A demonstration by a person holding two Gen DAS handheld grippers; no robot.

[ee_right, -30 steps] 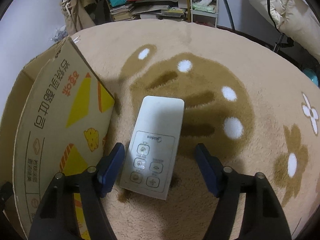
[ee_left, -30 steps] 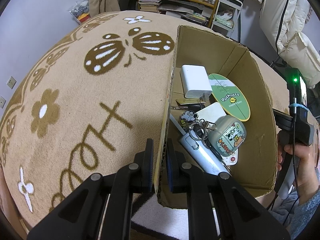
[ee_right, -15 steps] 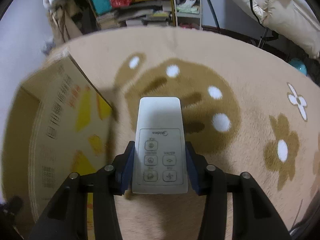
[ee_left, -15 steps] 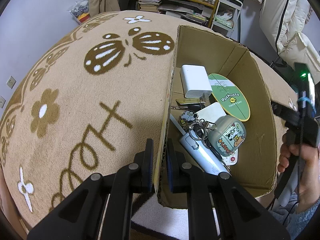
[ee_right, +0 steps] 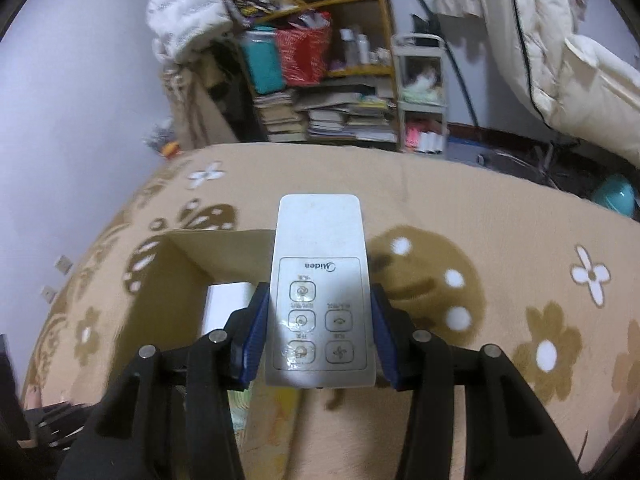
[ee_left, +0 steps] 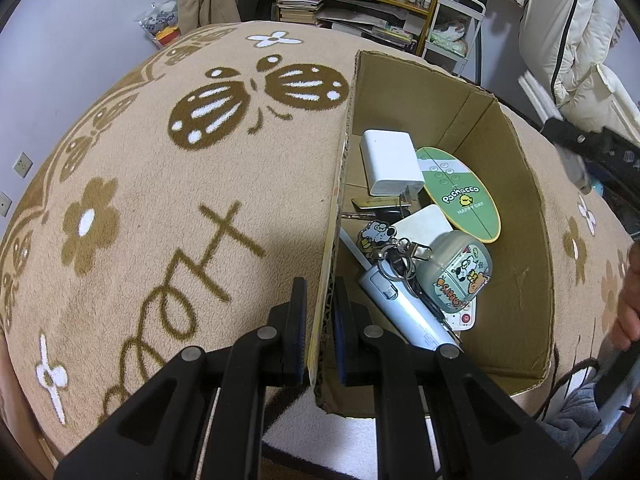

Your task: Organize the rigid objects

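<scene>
Cluttered room: shelving (ee_right: 320, 80) with books and bags at back, pale quilts at right. Tan flower-patterned blanket (ee_left: 160, 200) spread wide, bare left of the cardboard box (ee_left: 520, 240). Box holding a white charger (ee_left: 390, 162), green oval card (ee_left: 460, 196), keys, pouch. Left gripper (ee_left: 320, 320) clenched on box's near wall. Right gripper (ee_right: 318, 332) grasping white remote (ee_right: 320, 280), lifted clear above box's right rim.

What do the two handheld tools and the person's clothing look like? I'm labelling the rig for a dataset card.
Both tools are matt black plastic. The left tool and the right tool each have two angular black fingers with round silver pivot pins, tipped with dark blue pads. At the lower right edge of the left wrist view, a grey knitted sleeve shows beside a dark cable.
</scene>
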